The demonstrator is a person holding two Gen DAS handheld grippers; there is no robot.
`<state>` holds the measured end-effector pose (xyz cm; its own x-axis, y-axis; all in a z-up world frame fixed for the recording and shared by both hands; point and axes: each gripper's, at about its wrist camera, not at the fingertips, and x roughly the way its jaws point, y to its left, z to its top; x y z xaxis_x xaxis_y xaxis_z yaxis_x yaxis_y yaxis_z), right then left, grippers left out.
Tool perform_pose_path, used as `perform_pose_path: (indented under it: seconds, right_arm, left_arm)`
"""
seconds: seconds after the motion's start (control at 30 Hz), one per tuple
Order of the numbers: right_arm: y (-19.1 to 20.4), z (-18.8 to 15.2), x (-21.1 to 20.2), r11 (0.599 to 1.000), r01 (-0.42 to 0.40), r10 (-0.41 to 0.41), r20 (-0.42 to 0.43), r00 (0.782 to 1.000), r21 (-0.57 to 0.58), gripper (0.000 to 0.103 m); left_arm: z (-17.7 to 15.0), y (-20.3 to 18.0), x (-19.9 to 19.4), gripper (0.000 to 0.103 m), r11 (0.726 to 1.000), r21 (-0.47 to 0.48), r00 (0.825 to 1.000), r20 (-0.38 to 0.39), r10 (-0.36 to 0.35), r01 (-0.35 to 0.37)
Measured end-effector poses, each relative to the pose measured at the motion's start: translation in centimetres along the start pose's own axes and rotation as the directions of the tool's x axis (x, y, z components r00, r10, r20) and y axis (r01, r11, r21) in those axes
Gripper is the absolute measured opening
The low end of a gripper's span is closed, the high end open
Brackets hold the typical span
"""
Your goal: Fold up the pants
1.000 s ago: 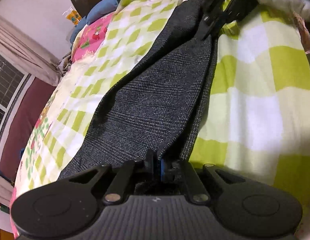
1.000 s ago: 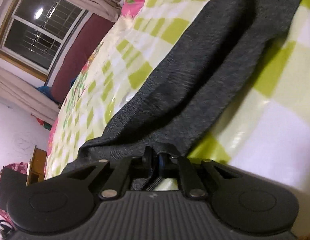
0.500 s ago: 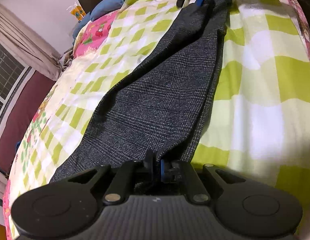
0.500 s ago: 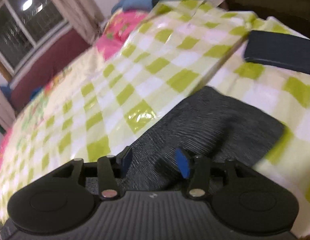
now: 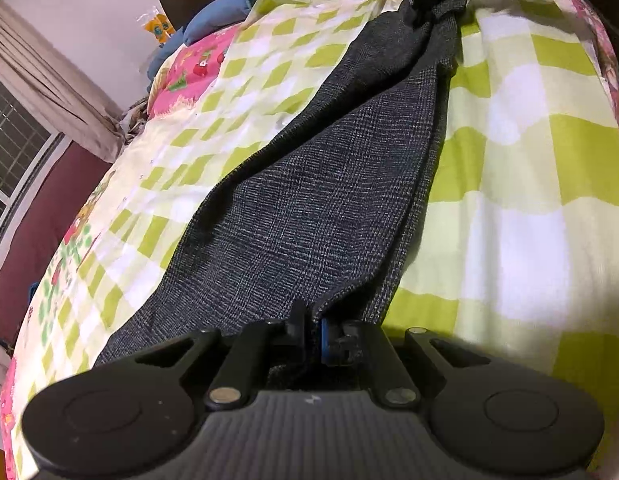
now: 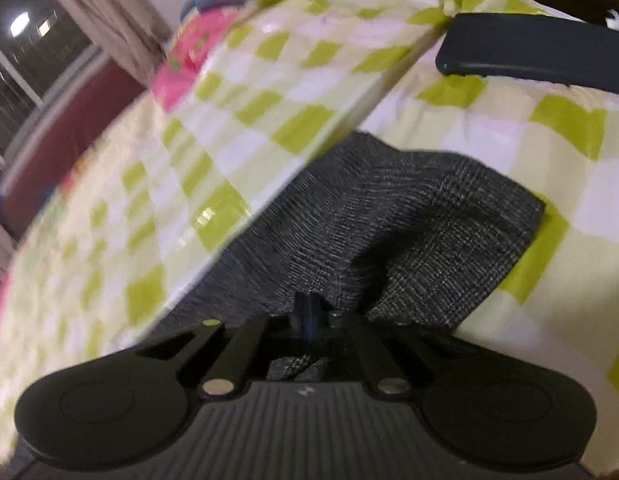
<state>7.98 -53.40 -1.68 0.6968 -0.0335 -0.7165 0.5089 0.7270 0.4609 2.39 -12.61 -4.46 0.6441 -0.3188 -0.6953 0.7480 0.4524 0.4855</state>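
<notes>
On my left wrist camera, the left gripper (image 5: pixel 311 326) has its fingers pressed together on the near edge of the pants (image 5: pixel 317 208). The dark checked cloth runs away from me across the green-and-white checked bedspread (image 5: pixel 521 184) toward the right gripper (image 5: pixel 423 4) at the far end.

On my right wrist camera, blurred, the right gripper (image 6: pixel 309 316) is pinched onto a bunched end of the pants (image 6: pixel 409 232). A dark flat object (image 6: pixel 529 52) lies well beyond it.
</notes>
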Motion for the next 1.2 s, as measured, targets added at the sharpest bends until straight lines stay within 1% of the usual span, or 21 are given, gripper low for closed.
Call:
perform_pose_path:
  seconds: [0.07, 0.1, 0.17, 0.23, 0.27, 0.3, 0.33, 0.4, 0.47, 0.5, 0.57, 0.6, 0.63, 0.7, 0.77, 0.83, 0.87, 0.97, 1.07, 1.17, 1.2]
  right_arm:
    - [0.5, 0.3, -1.3, 1.000, -0.009, 0.009, 0.027, 1.000, -0.011, 0.000]
    - [0.7, 0.5, -1.5, 1.000, -0.004, 0.005, 0.033, 0.999, -0.028, 0.009]
    - [1.3, 1.2, -1.2, 0.998, 0.036, -0.036, 0.009, 0.999, -0.047, 0.011]
    - [2.4, 1.6, -0.5, 0.995, 0.073, -0.073, -0.008, 0.997, -0.072, 0.028]
    - [2.9, 1.6, -0.1, 0.991, 0.105, -0.105, 0.001, 0.994, -0.087, 0.041]
    - [3.5, 1.7, -0.1, 0.985, 0.128, -0.125, 0.032, 0.992, -0.114, 0.039]
    - [4.0, 1.9, -0.1, 0.978, 0.142, -0.133, 0.065, 0.989, -0.151, 0.039]
    - [5.0, 2.5, -0.1, 0.949, 0.183, -0.155, 0.125, 0.980, -0.258, 0.048]
    - [5.0, 3.9, 0.3, 0.913, 0.229, -0.193, 0.137, 0.972, -0.338, 0.058]
    - [4.6, 4.5, 0.5, 0.900, 0.248, -0.213, 0.134, 0.968, -0.358, 0.058]
    - [3.0, 5.9, 0.6, 0.894, 0.275, -0.236, 0.149, 0.960, -0.354, 0.059]
    - [1.9, 6.6, 0.6, 0.906, 0.249, -0.217, 0.130, 0.968, -0.342, 0.059]
    - [0.8, 7.2, 0.7, 0.924, 0.215, -0.193, 0.098, 0.976, -0.315, 0.059]
    - [-1.2, 8.0, 0.6, 0.964, 0.090, -0.090, 0.014, 0.996, -0.248, 0.059]
    - [-2.1, 7.9, 0.7, 0.968, 0.002, -0.015, -0.050, 0.999, -0.252, 0.059]
    - [-1.9, 7.1, 0.7, 0.947, -0.019, -0.008, -0.084, 0.996, -0.321, 0.060]
    - [-1.7, 6.5, 0.8, 0.929, -0.035, -0.005, -0.107, 0.994, -0.368, 0.057]
    - [-0.8, 4.9, 0.2, 0.892, -0.048, -0.003, -0.112, 0.994, -0.449, 0.034]
    - [-0.1, 3.8, -1.3, 0.867, -0.054, 0.023, -0.068, 0.997, -0.495, 0.026]
    - [0.9, 2.6, -3.3, 0.819, -0.063, 0.077, 0.001, 0.997, -0.570, 0.017]
    - [1.3, 2.3, -3.8, 0.805, -0.053, 0.085, 0.026, 0.996, -0.590, 0.012]
  left_arm:
    - [0.0, 0.0, 0.0, 0.023, 1.000, 0.002, 1.000, -0.001, 0.001, -0.001]
    - [0.0, -0.1, 0.0, 0.023, 1.000, 0.006, 1.000, -0.001, 0.001, -0.001]
    - [0.1, -0.1, 0.0, 0.023, 1.000, 0.007, 1.000, -0.002, 0.002, -0.002]
    - [0.2, 0.0, 0.1, 0.023, 1.000, 0.005, 1.000, -0.005, 0.000, 0.000]
    - [0.2, 0.0, 0.0, 0.023, 1.000, 0.003, 1.000, -0.005, 0.000, 0.000]
    - [0.2, 0.1, 0.0, 0.023, 1.000, 0.003, 1.000, -0.006, -0.001, 0.001]
    - [0.2, 0.1, 0.0, 0.024, 1.000, 0.005, 1.000, -0.006, -0.003, 0.003]
    - [0.2, 0.2, -0.1, 0.025, 1.000, 0.003, 1.000, -0.004, -0.005, 0.005]
    - [0.4, 0.6, -0.1, 0.028, 1.000, -0.005, 1.000, 0.000, -0.009, 0.009]
    - [0.6, 0.8, -0.2, 0.028, 1.000, -0.018, 1.000, 0.004, -0.009, 0.009]
    - [1.1, 1.5, -0.4, 0.028, 0.998, -0.058, 1.000, 0.018, -0.003, 0.004]
    - [1.4, 1.9, -0.5, 0.028, 0.997, -0.079, 1.000, 0.026, 0.001, 0.001]
    - [1.7, 2.2, -0.6, 0.028, 0.995, -0.097, 0.999, 0.034, 0.006, -0.003]
    - [2.2, 2.6, -0.4, 0.030, 0.993, -0.116, 0.999, 0.035, 0.012, -0.007]
    - [2.5, 2.5, 0.2, 0.031, 0.994, -0.112, 1.000, 0.023, 0.020, -0.017]
    - [2.8, 2.1, 0.7, 0.031, 0.994, -0.105, 1.000, 0.009, 0.024, -0.022]
    - [3.0, 1.9, 0.8, 0.031, 0.995, -0.101, 1.000, 0.006, 0.025, -0.025]
    - [3.4, 1.4, 0.8, 0.032, 0.996, -0.083, 1.000, -0.005, 0.028, -0.029]
    - [3.4, 1.1, 0.8, 0.035, 0.997, -0.066, 0.999, -0.022, 0.024, -0.026]
    - [3.5, 0.6, 0.9, 0.035, 0.999, -0.047, 0.999, -0.037, 0.026, -0.027]
    - [3.6, 0.5, 0.9, 0.035, 0.999, -0.042, 0.999, -0.038, 0.027, -0.029]
